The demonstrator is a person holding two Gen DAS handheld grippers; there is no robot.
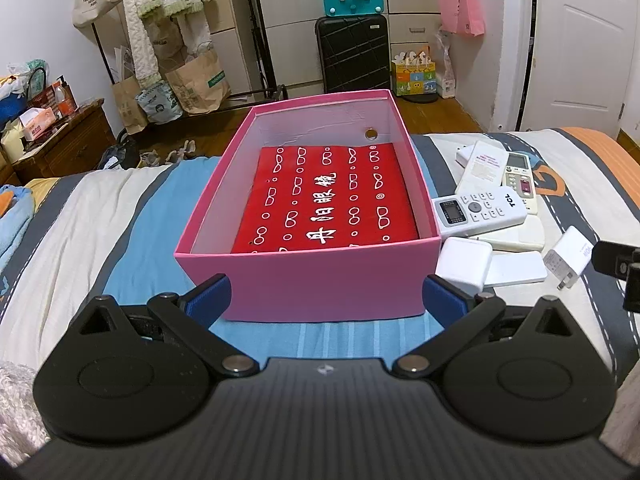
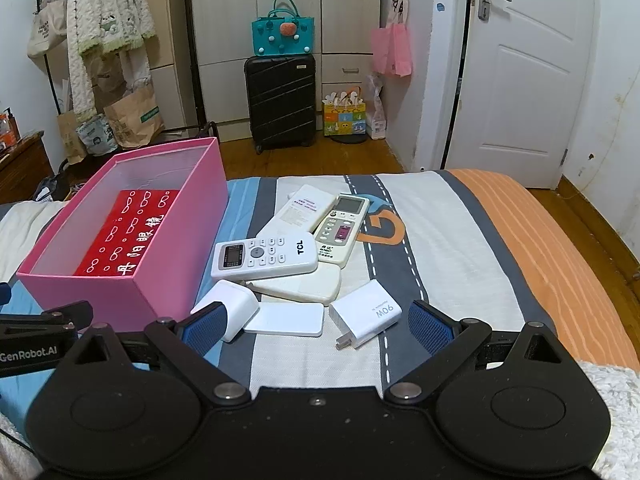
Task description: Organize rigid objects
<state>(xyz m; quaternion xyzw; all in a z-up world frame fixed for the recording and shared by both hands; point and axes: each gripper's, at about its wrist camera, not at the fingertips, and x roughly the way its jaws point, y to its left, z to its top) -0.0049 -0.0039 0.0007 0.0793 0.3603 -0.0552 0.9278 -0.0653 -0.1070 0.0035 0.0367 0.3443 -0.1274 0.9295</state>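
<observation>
We have both tools hanging low over the bed, and nothing is picked up yet: the right gripper (image 2: 316, 322) stands with its blue pads spread wide and empty, and the left gripper (image 1: 326, 294) is just as wide apart, its pads flanking the near wall of the pink box (image 1: 320, 280) without clearly pinching it. The job, as we read it, is to get the loose hard pieces into that box, and the nearest candidate sits right between our right-hand pads: the white 90W charger (image 2: 366, 312), plug prongs pointing near-left. To do this well we want to come down square on its flat sides, clear of the prongs, and close firmly, since smooth plastic on soft bedding may tip or slide. Just left of it lie a flat white card-like slab (image 2: 286, 319) and a rounded white adapter (image 2: 230, 306), which touches our left pad, so we should mind not to nudge it. Farther off, the TCL remote (image 2: 266, 256) lies across a cream remote (image 2: 308, 286), with a grey-buttoned remote (image 2: 340, 228) and a white labelled remote (image 2: 298, 214) beyond; that stack looks best taken from the top. Now the box: it is open, no lid in view, and holds only a red printed cloth or pouch (image 1: 328, 200) lying flat on its floor, with plenty of room above.
</observation>
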